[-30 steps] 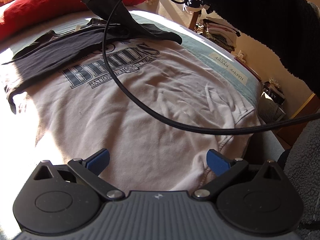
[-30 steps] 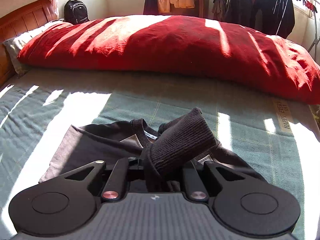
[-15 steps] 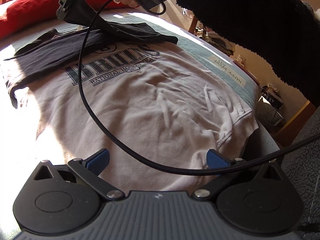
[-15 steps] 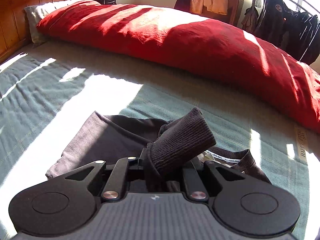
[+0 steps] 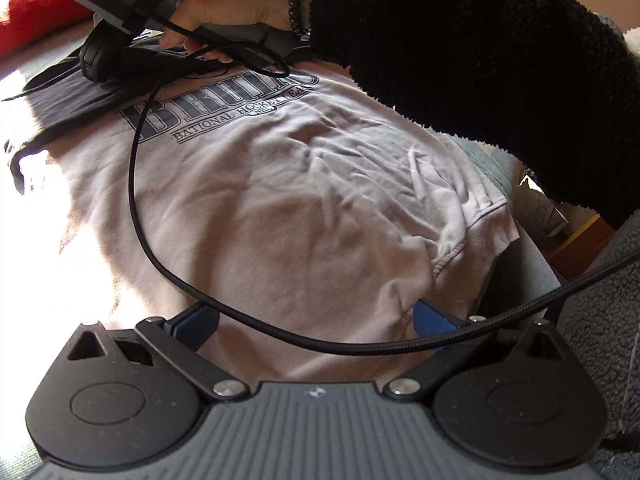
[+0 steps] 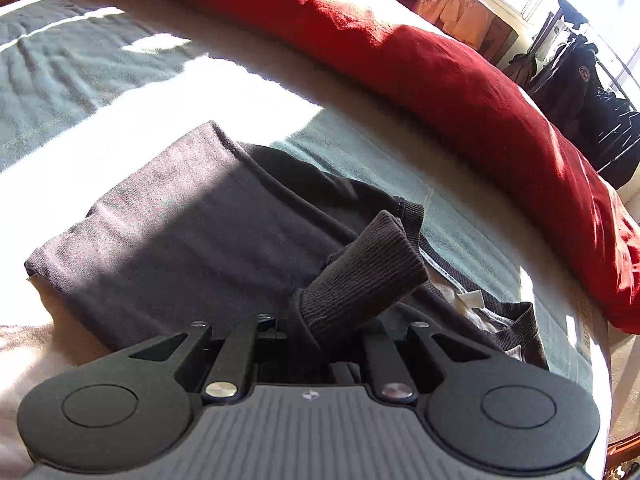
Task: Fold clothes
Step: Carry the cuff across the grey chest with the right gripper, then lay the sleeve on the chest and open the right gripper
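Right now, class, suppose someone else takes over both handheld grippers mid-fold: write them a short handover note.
Right gripper: shut on the ribbed dark cuff of the sweatshirt's sleeve, low over the chest.
Left gripper: open, holding nothing, over the hem of the pale lilac sweatshirt with the dark Bruins print.
Layout: sweatshirt lies flat, front up, on the green bedsheet; long red pillow behind it.
Done: one dark sleeve already lies folded across the chest.
Left: lay down and release the held sleeve, then probably fold the body up from the hem.
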{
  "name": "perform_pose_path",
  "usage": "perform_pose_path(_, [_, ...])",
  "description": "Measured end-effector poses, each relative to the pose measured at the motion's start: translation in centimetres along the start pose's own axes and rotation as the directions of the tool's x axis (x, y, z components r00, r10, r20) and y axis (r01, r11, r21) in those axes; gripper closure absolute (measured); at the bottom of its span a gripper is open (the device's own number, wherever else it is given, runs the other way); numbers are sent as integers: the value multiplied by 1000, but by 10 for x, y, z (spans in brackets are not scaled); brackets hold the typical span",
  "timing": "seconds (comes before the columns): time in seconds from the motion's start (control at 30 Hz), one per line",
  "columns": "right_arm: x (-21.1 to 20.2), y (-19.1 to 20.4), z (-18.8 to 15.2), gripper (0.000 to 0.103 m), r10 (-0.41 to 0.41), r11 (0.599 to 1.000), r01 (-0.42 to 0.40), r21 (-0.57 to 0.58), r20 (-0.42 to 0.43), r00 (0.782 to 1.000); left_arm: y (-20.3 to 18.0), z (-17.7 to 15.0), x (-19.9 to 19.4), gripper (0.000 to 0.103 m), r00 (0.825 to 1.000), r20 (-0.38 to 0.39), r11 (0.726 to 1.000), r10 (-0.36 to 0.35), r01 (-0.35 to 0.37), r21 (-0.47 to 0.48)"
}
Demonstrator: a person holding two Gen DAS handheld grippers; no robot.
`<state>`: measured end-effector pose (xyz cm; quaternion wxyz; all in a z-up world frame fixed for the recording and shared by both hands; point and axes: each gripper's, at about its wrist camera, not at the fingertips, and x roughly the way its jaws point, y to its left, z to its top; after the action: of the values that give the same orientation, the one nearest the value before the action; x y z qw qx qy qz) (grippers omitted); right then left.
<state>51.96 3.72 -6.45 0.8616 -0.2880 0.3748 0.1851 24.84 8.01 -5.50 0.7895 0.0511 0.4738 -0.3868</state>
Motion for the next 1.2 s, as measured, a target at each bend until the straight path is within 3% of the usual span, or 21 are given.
perform_pose_path(0.2, [-9, 13, 9, 89, 10, 999, -9, -34, 43, 999, 1, 1, 3, 1, 1000, -5, 1000, -10, 10, -6])
perform_pose_path(0.53, [2, 29, 6, 89, 31, 998, -30, -61, 14, 999, 5, -1, 4, 1, 1000, -8, 1000, -10, 10, -16])
perform_pose_path(0.7, [-3, 28, 6, 81, 59, 996, -58, -69, 12, 998, 5, 0, 3, 1, 1000, -8, 1000, 0, 0, -27])
perform_pose_path(0.87, [-26, -1, 4, 59, 199, 980, -199, 27, 11, 980, -3, 2, -7, 1, 1000, -4, 999, 29, -29, -29])
perform_pose_path(0.97, [-50, -25, -3, 53, 260, 963, -261, 64, 26, 965, -12, 5, -15, 1, 999, 6, 999, 35, -35, -24])
perform_pose_path(1.2, [-97, -92, -44, 52, 222, 965, -226, 134, 45, 974, -36, 14, -31, 1, 998, 16, 998, 55, -55, -17])
